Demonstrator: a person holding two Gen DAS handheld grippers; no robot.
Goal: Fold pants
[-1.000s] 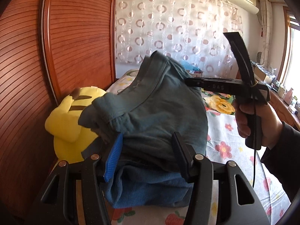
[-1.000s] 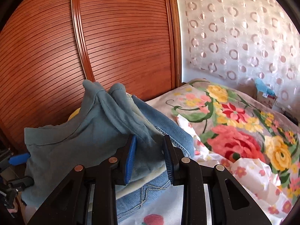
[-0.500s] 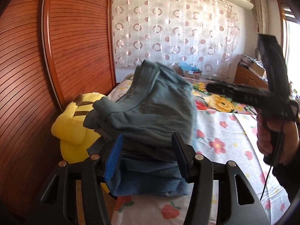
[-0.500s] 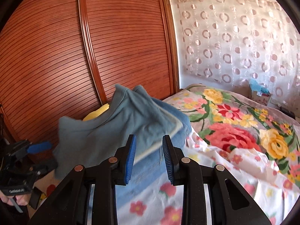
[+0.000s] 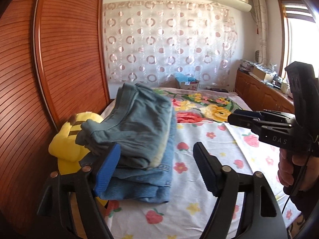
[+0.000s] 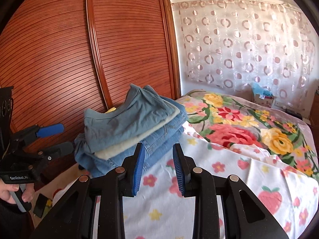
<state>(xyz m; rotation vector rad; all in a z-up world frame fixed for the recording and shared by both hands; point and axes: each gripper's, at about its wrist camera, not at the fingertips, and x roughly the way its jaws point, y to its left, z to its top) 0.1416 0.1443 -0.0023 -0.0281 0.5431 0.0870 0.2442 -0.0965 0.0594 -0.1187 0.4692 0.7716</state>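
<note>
Folded grey-blue pants [image 5: 137, 127] lie on top of a stack of folded blue jeans [image 5: 139, 181] at the left side of the bed. The same pile shows in the right wrist view, pants [image 6: 131, 121] over jeans [image 6: 159, 139]. My left gripper [image 5: 157, 169] is open and empty, its left finger at the pile's near edge. My right gripper [image 6: 158, 167] is open and empty, just in front of the pile; it also shows in the left wrist view [image 5: 239, 117] to the right of the pile. The left gripper shows at the left edge of the right wrist view [image 6: 51, 137].
A yellow plush toy [image 5: 67, 145] sits left of the pile against a wooden slatted wardrobe [image 5: 59, 59]. The bed has a white floral sheet [image 6: 229, 179] and a flowered blanket [image 6: 239, 125] beyond. A patterned curtain [image 5: 169, 49] hangs behind; a wooden dresser [image 5: 263, 93] stands at the right.
Both grippers have let go of the grey-blue pants, which now rest on the jeans pile. Both grippers have pulled back from the pile and stand open.
</note>
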